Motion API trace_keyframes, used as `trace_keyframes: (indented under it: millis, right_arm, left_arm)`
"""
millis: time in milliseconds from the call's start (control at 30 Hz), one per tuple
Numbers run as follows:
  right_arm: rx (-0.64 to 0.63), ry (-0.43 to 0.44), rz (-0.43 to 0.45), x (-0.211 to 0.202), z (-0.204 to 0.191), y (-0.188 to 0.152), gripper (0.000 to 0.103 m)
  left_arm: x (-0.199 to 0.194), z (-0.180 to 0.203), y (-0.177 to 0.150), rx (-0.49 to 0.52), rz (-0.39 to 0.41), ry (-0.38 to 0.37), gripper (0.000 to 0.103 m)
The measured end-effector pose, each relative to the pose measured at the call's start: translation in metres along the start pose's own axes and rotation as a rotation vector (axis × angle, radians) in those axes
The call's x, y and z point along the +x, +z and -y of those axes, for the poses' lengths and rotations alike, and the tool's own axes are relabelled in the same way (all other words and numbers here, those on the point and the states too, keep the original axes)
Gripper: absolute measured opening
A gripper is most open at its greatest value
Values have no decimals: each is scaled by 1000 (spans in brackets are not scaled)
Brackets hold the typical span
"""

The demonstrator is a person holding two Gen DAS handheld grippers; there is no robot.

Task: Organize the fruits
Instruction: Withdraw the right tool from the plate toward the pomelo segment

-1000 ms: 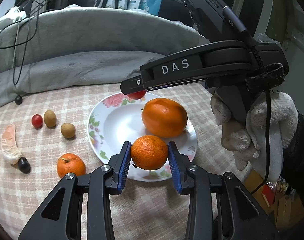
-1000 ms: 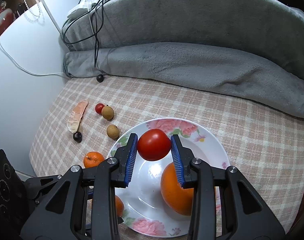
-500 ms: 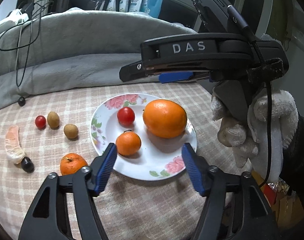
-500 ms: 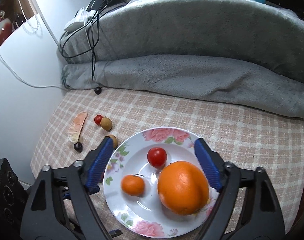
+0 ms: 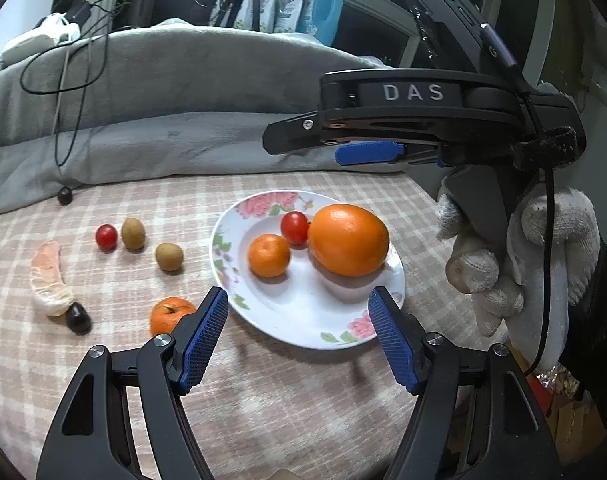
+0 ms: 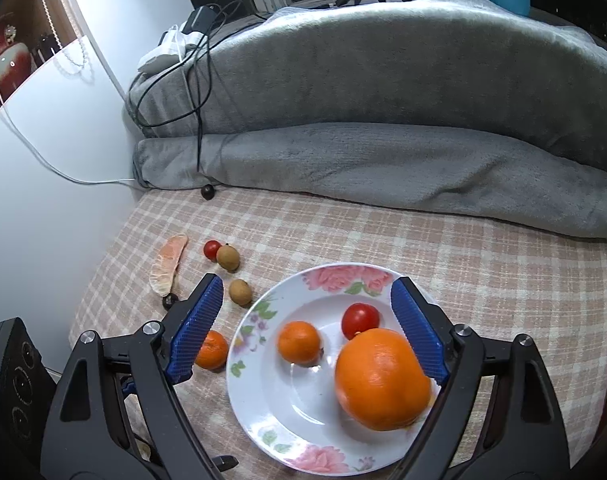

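On the plate (image 6: 303,412) sit a big orange (image 6: 383,380), a mandarin (image 6: 299,342) and a tomato (image 6: 360,319). Both grippers, left (image 5: 299,336) and right (image 6: 307,328), gape wide, holding nothing. Beside the plate lie another mandarin (image 5: 171,314), two brown fruits, perhaps kiwis (image 5: 169,256), and a pomelo wedge (image 5: 49,280).

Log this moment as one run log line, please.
left gripper: open, empty | right gripper: open, empty | plate: large orange, mandarin, tomato | loose: second mandarin

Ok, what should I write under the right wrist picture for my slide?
Open right gripper above a floral plate holding a big orange, mandarin and tomato.
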State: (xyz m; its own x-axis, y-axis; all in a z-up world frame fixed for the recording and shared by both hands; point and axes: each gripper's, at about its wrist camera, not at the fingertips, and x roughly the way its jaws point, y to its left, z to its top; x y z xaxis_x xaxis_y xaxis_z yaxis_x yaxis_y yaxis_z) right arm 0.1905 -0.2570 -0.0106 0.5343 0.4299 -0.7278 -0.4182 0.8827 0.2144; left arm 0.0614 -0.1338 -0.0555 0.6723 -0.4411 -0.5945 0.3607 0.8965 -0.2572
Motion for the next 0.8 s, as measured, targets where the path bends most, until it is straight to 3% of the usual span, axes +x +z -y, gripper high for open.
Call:
trace_keyframes:
  millis: [800]
  right_arm:
    - [-30, 73, -11, 26, -42, 14, 89]
  left_arm:
    - [-43, -73, -11, -126, 76, 124, 73]
